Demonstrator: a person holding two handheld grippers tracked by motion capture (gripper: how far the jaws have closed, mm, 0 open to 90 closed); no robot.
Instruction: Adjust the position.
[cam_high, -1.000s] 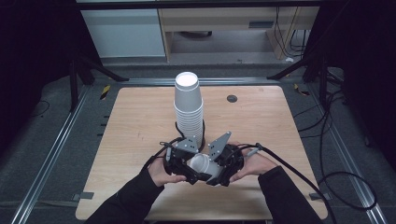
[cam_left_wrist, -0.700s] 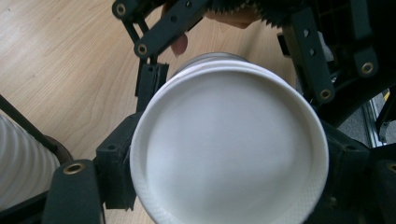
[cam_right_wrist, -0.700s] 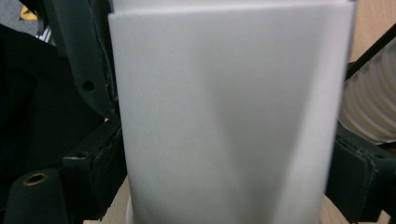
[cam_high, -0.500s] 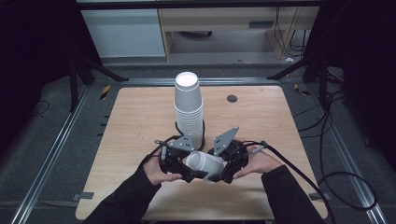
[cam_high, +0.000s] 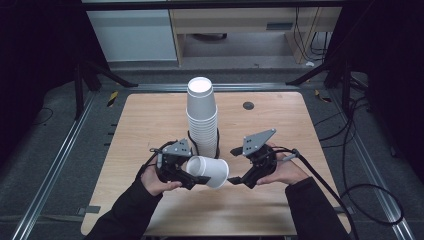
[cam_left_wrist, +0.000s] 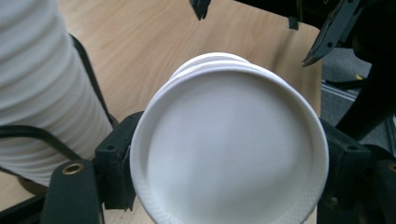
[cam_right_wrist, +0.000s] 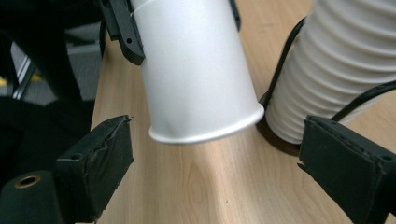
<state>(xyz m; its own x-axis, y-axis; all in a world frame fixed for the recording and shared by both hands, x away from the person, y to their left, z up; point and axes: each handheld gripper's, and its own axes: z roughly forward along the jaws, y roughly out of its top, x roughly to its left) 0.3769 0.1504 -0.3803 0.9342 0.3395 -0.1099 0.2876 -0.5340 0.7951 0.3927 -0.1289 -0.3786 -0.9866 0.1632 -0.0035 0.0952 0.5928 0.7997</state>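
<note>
**Right gripper lets go of the cup**

Since half a second ago our right gripper (cam_high: 234, 165) has pulled back to the right, so the single paper cup (cam_high: 209, 171) that both tools were bunched around now rests with the left gripper (cam_high: 186, 176) alone. We see the cup lying on its side above the table (cam_high: 150, 115), its base toward our left hand (cam_high: 152, 179) and its open rim toward the right gripper.

From the left gripper view, the cup's round base (cam_left_wrist: 231, 151) faces the camera and sits squeezed between the two black jaws, one pressing on each side; a second rim line just behind the base hints at more than one cup nested together, though we cannot tell for sure. From the right gripper view, the jaws stand wide apart with nothing between the pads (cam_right_wrist: 100, 158); the cup's rim (cam_right_wrist: 205, 128) hangs just ahead of them, apart from both.

We keep the tall stack of cups (cam_high: 202, 117) upright near the middle of the table, just beyond the held cup. A black cable (cam_right_wrist: 280, 60) runs down beside the stack's lower cups. Our right hand (cam_high: 282, 172) rests low over the table's near right part, and a small dark disc (cam_high: 248, 105) sits farther back on the wood.
</note>
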